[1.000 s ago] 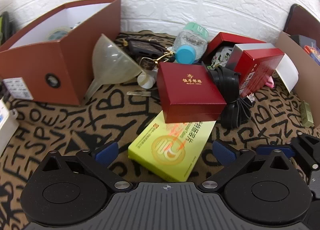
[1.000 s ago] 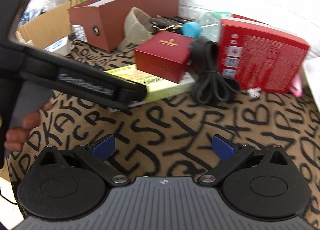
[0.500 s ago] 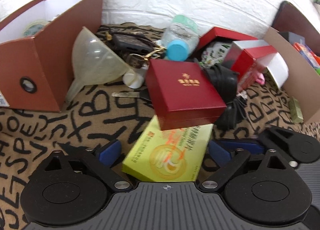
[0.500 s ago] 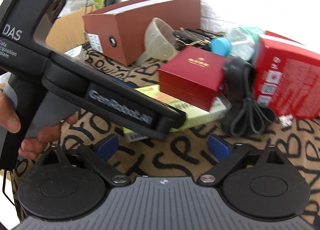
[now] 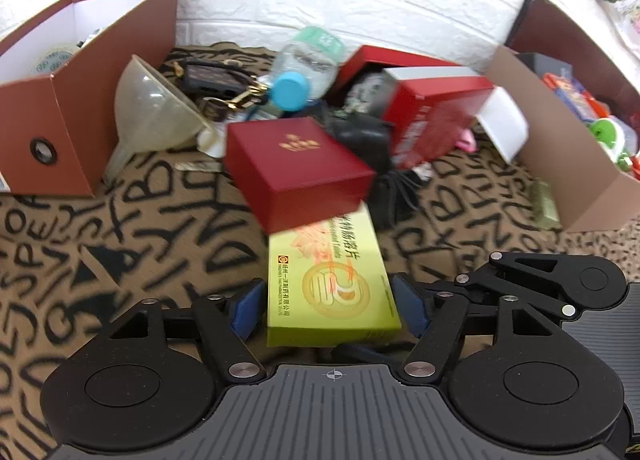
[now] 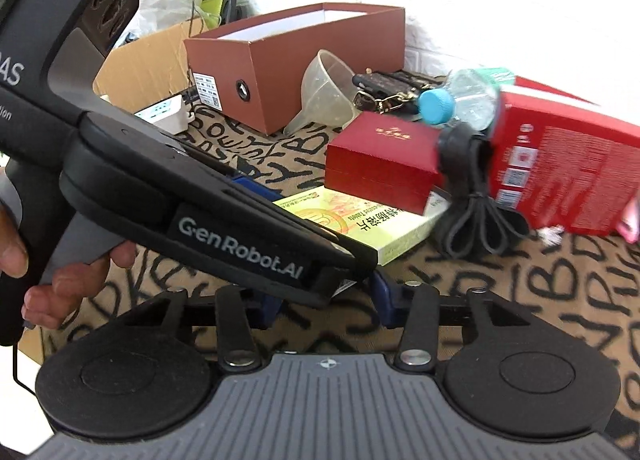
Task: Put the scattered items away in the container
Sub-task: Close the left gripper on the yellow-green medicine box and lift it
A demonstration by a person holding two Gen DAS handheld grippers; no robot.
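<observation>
The yellow-green flat box (image 5: 332, 284) lies on the letter-patterned bench (image 5: 120, 244), its far end pinned under the dark red gift box (image 5: 296, 167), its near end poking out free; that free end is likely why it is being taken from this side. The left tongs (image 5: 328, 304) straddle that near end, blue pads (image 5: 246, 306) just beside its long edges and closing, though whether they press yet I cannot tell; a slim gap seems to show on the left. The right tongs (image 6: 326, 304) are closing too, well narrower; the left tool's body crosses in front of them in the right wrist view, and whether anything sits between their pads I cannot tell; the near corner of the box seems to lie just ahead.

Outward, a clear funnel (image 5: 156, 115) leans against the brown open box (image 5: 80, 99), probably the container, which stands well left of the pile; a bottle with a blue cap (image 5: 308, 67), a bundled black strap (image 6: 472, 195) and a bright red carton (image 5: 432, 115) crowd behind the gift box. Pulling the flat box out will probably tip or drag the gift box, so a slow draw toward the camera seems wise; a person's hand (image 6: 60, 280) grips the left tool's handle.
</observation>
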